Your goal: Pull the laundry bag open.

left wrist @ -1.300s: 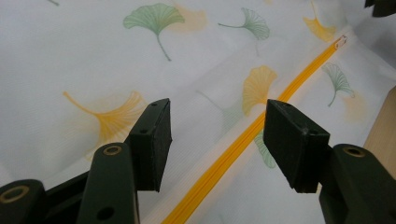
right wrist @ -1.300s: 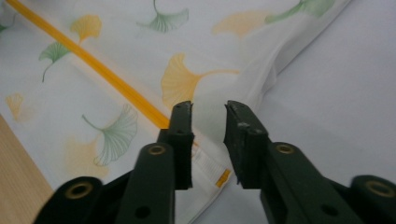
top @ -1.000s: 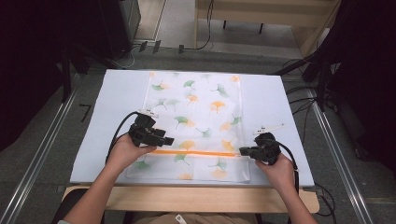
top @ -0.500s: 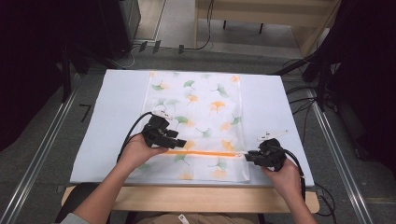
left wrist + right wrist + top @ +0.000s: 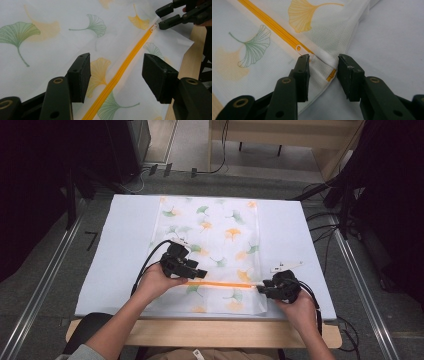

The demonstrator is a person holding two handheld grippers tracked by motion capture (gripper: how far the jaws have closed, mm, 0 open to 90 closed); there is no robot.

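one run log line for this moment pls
left gripper: open over orange zipper | right gripper: jaws just opening at zipper pull, bag corner between, not pressed | bag: flat on table

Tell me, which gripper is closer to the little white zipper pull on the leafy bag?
The right gripper. Its open jaws sit right at the zipper pull, at the orange zipper's end. The left gripper hovers farther along the zipper, its jaws straddling it.
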